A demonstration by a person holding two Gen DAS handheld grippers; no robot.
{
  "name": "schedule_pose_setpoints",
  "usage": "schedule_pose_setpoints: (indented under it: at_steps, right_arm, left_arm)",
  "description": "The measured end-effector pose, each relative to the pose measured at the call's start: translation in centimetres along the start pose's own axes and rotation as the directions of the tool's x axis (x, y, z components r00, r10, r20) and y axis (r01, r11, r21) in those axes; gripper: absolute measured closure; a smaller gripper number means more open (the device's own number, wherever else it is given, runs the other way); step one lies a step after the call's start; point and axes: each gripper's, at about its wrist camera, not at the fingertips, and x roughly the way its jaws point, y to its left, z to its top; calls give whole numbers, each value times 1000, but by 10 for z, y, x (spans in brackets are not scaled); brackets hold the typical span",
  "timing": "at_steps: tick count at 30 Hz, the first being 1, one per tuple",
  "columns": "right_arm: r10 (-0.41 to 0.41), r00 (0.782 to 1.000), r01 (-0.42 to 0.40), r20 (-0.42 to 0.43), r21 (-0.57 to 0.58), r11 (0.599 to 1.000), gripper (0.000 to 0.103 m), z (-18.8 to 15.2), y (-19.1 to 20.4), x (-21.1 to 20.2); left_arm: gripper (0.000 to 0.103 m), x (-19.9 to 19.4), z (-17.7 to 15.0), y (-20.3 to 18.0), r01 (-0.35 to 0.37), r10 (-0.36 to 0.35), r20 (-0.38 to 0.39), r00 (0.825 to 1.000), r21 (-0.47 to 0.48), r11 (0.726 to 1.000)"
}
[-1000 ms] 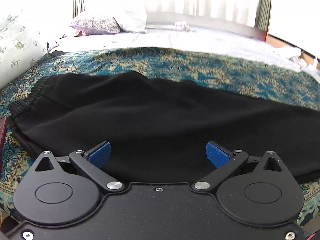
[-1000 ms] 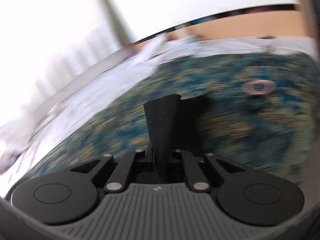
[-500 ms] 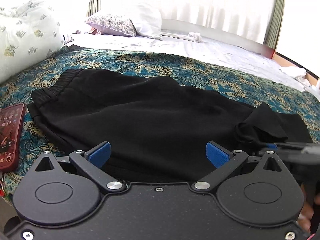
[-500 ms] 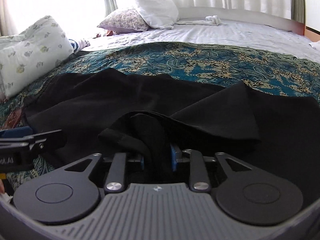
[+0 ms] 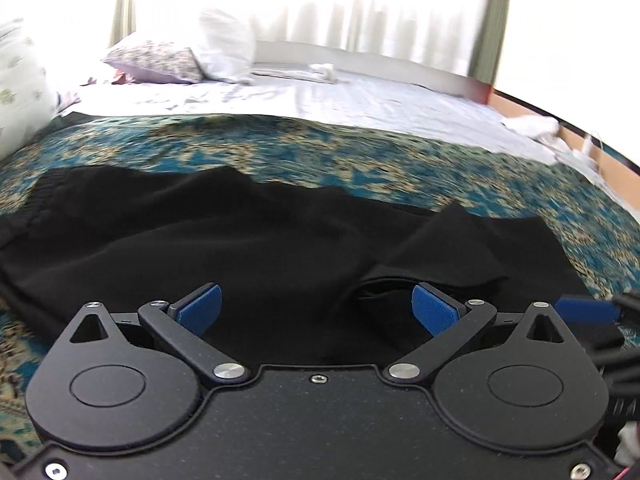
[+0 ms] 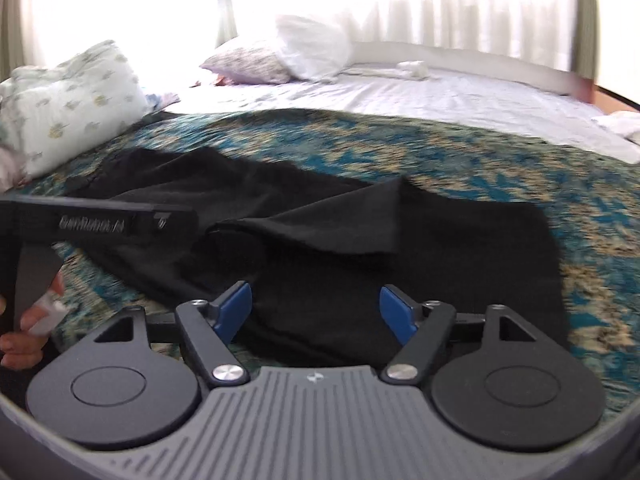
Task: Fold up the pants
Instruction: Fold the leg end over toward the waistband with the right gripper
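Lying folded: one pants (image 5: 224, 248), three pillows (image 6: 68, 104).

1. Left gripper (image 5: 316, 307) points forward and downward, its blue pads spread wide with nothing pinched.
2. Right gripper (image 6: 316, 310) is opening, pads clear of everything.
3. Bare fingers (image 6: 20, 346) curl around the left gripper's handle.
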Motion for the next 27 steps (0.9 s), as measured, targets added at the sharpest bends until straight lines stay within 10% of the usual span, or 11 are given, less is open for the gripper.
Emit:
schedule_pose_setpoints:
  at_steps: [6, 12, 23, 27]
  right_arm:
    - [-246, 969, 248, -31, 101, 963, 20, 14, -45, 9]
    - [-324, 935, 342, -141, 124, 931, 20, 23, -72, 45]
    - [-273, 931, 297, -242, 70, 952, 21, 58, -28, 122]
    - [-130, 963, 157, -235, 97, 983, 22, 82, -15, 138]
  left_arm:
    - [1, 29, -1, -46, -18, 19, -7, 1000, 93, 995]
    - [0, 54, -16, -41, -111, 123, -114, 986, 106, 988]
    - [0, 23, -31, -1, -134, 138, -88, 987, 40, 990]
    - [0, 18, -33, 1, -139, 143, -92, 985, 49, 989]
